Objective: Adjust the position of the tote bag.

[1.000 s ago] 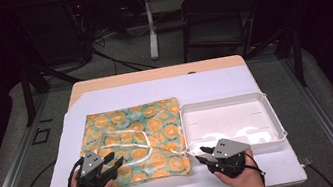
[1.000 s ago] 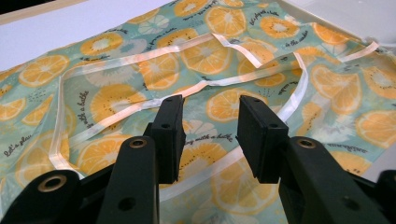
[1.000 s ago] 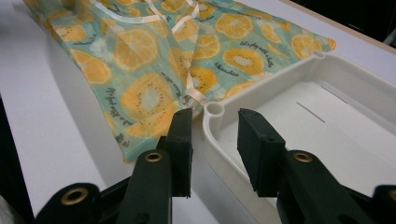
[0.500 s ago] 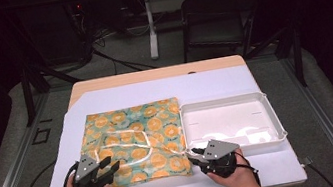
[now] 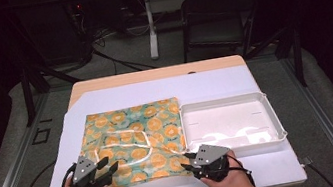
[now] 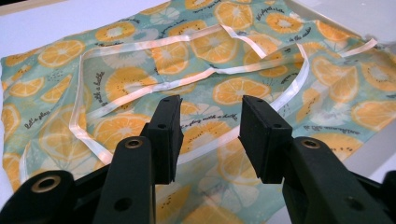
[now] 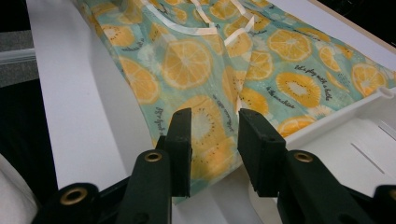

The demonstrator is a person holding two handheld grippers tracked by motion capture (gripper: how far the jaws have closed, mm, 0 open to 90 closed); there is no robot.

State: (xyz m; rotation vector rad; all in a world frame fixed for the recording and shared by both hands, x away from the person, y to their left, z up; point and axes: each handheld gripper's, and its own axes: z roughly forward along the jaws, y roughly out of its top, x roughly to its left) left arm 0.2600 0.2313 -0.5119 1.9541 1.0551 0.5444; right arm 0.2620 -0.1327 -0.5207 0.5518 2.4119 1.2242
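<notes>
I hold the left hand-held gripper (image 5: 97, 171) at the near-left corner of the cloth (image 5: 136, 141), which lies flat on the counter (image 5: 213, 83), left of the tray (image 5: 232, 121). Its jaws have just been opening; they stand wide, gripping nothing. The right hand-held gripper (image 5: 196, 162) at the near-right corner, likewise just opening, stands wide over the hem. I judge it best to close both on corner fabric alone, clear of the ribbon (image 6: 187, 84) and tray rim.

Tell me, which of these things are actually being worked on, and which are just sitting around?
In the job:
- orange-print cloth with its white ribbon
- left gripper, jaws open over the cloth's near edge
- right gripper, jaws open at its near corner

Just lying about:
- white tray, beside the cloth
- dark chair beyond the table
</notes>
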